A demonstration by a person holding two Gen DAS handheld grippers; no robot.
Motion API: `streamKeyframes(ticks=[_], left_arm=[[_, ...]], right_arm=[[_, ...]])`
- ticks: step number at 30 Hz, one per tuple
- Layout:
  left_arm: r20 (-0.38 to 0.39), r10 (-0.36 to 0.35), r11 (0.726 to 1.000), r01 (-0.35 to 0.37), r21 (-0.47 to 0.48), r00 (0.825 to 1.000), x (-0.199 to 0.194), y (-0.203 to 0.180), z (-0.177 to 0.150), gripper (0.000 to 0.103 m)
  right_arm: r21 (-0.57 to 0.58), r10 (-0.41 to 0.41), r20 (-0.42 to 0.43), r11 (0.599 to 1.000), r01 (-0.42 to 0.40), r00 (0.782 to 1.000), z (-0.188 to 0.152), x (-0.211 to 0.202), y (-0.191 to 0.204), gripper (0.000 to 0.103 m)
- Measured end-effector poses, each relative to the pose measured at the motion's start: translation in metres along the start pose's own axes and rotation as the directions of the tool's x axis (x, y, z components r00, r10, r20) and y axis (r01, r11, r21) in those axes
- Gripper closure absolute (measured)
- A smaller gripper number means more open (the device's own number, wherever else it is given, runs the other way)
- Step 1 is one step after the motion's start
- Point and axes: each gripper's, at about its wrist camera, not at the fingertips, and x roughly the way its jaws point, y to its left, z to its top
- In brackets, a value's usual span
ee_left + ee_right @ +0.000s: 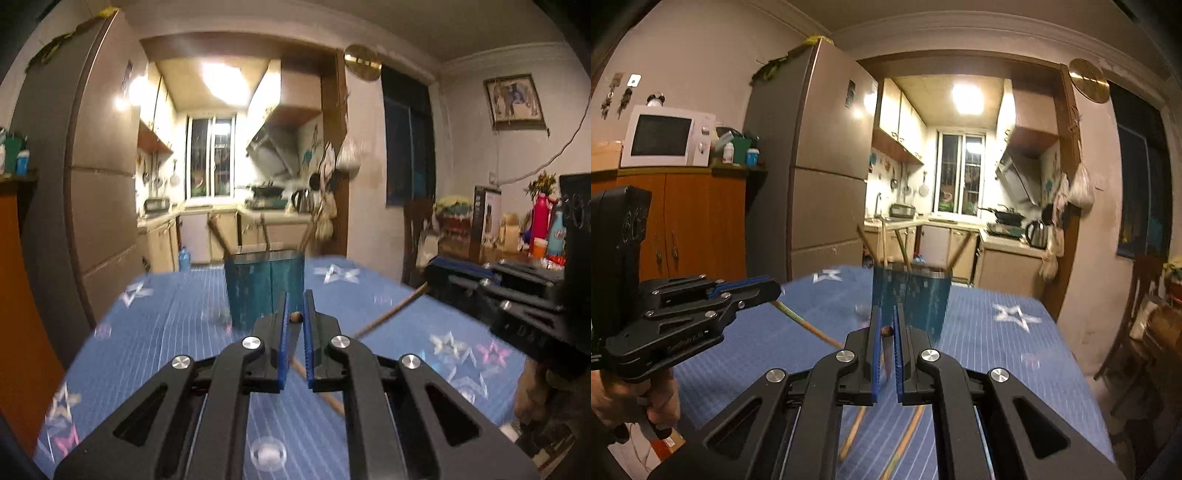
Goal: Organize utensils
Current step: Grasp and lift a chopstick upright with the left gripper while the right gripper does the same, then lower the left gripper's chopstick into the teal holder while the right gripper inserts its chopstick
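Note:
A teal utensil holder (264, 286) stands on the blue star-patterned tablecloth (166, 332), with several wooden utensils (218, 236) sticking up in it; it also shows in the right wrist view (910, 299). My left gripper (295, 317) is shut on a wooden chopstick (319, 387), its tip between the pads, just short of the holder. My right gripper (886, 330) is shut on another wooden stick (886, 330), close to the holder. The right gripper shows in the left wrist view (432, 277) with its stick (391, 314). The left gripper shows in the right wrist view (772, 291) with its stick (809, 325).
Two more wooden sticks (905, 439) lie on the cloth under my right gripper. A tall fridge (820, 166) and an orange cabinet (690, 221) stand at the left. A side table with bottles (546, 229) is at the right. The kitchen doorway (236, 166) is behind the table.

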Motion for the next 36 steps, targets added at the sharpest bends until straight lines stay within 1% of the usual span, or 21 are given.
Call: streamKeyframes(ticks=[2, 6, 8, 12, 18, 25, 30, 36], left_arm=[[0.011, -0.01, 1.0, 0.01, -0.003, 1.0, 0.014, 0.004, 0.018, 0.098], [-0.009, -0.026, 0.999, 0.026, -0.029, 1.0, 0.038, 0.012, 0.04, 0.098], [-0.015, -0.014, 1.0, 0.013, -0.024, 1.0, 0.049, 0.015, 0.051, 0.098], [-0.02, -0.013, 0.999, 0.012, -0.034, 1.0, 0.061, 0.021, 0.065, 0.098], [-0.012, -0.009, 0.999, 0.008, -0.043, 1.0, 0.065, 0.029, 0.081, 0.098], [-0.013, -0.009, 1.0, 0.008, -0.025, 1.0, 0.071, 0.027, 0.099, 0.098], [-0.015, -0.003, 0.999, 0.003, -0.034, 1.0, 0.073, 0.032, 0.11, 0.098], [-0.015, 0.018, 0.999, -0.019, -0.027, 1.0, 0.076, 0.036, 0.126, 0.098]], right_arm=[[-0.004, 0.015, -0.008, 1.0, -0.015, 1.0, 0.015, 0.013, -0.006, 0.096], [0.023, 0.058, -0.052, 0.998, -0.057, 0.997, 0.041, 0.044, -0.022, 0.096], [0.029, 0.065, -0.065, 0.998, -0.064, 0.996, 0.05, 0.054, -0.028, 0.096], [0.046, 0.083, -0.093, 0.996, -0.079, 0.992, 0.067, 0.07, -0.036, 0.096], [0.064, 0.1, -0.101, 0.993, -0.094, 0.99, 0.082, 0.079, -0.042, 0.096], [0.101, 0.116, -0.113, 0.989, -0.105, 0.987, 0.096, 0.09, -0.05, 0.096], [0.118, 0.11, -0.106, 0.988, -0.097, 0.988, 0.115, 0.093, -0.056, 0.096], [0.107, 0.096, -0.095, 0.991, -0.086, 0.991, 0.145, 0.099, -0.061, 0.096]])
